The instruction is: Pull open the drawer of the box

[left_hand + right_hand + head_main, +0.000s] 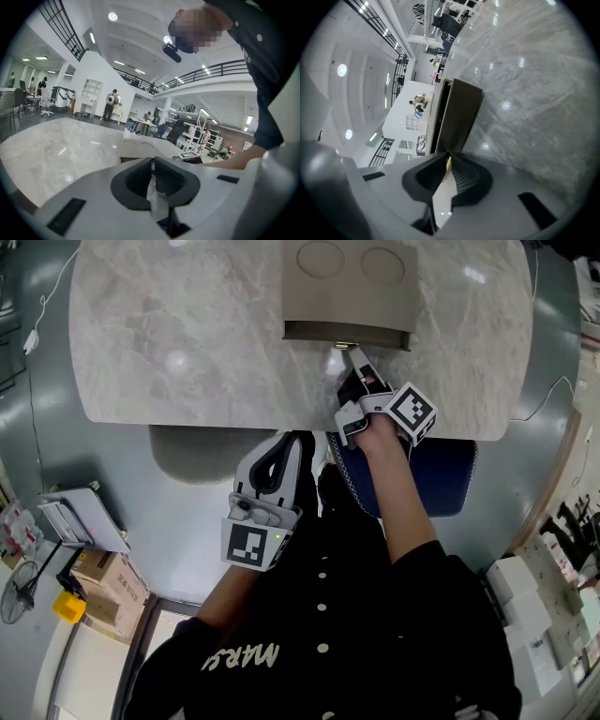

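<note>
Standing at table (pixel 187 334) far edge: box (pixel 349 287). Right gripper (pixel 352 354) clamped on drawer handle (pixel 344 344). Left gripper (pixel 284 451) closed, empty, beyond near edge.

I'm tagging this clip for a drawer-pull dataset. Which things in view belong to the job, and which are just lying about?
Belong to the job:
- box on the marble table
- drawer handle
- right gripper, shut on that handle

Just lying about:
- left gripper, shut and empty, off the table
- blue chair
- cardboard boxes
- fan
</note>
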A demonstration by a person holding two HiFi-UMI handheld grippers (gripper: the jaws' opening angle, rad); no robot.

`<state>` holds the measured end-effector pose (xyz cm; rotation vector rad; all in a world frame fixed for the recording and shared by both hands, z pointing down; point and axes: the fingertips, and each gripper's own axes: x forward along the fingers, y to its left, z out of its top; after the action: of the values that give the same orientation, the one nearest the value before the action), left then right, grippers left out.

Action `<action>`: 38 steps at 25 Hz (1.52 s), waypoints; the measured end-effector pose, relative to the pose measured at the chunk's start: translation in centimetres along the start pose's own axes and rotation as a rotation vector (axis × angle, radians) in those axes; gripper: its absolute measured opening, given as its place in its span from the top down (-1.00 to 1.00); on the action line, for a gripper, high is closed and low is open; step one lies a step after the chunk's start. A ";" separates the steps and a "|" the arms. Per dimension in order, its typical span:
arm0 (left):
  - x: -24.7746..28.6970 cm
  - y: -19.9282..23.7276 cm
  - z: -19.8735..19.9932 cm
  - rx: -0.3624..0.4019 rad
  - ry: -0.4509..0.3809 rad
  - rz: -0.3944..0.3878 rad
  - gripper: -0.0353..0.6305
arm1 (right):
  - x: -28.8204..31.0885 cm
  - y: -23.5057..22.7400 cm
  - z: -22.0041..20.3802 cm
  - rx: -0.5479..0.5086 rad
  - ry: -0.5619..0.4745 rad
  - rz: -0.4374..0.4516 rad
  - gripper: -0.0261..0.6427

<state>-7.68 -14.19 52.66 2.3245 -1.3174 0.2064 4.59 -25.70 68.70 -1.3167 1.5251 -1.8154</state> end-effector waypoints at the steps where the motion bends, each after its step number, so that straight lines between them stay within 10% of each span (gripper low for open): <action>1: -0.1 -0.1 0.0 0.004 -0.002 0.002 0.80 | -0.3 -0.1 -0.2 0.003 0.001 -0.001 0.84; 38: -4.2 -3.6 -1.5 0.042 -0.034 0.002 0.80 | -9.9 -4.0 -7.2 0.065 0.036 -0.062 0.84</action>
<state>-6.76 -8.62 51.42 2.3720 -1.3440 0.1978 3.97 -12.81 68.91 -1.3210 1.4455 -1.9197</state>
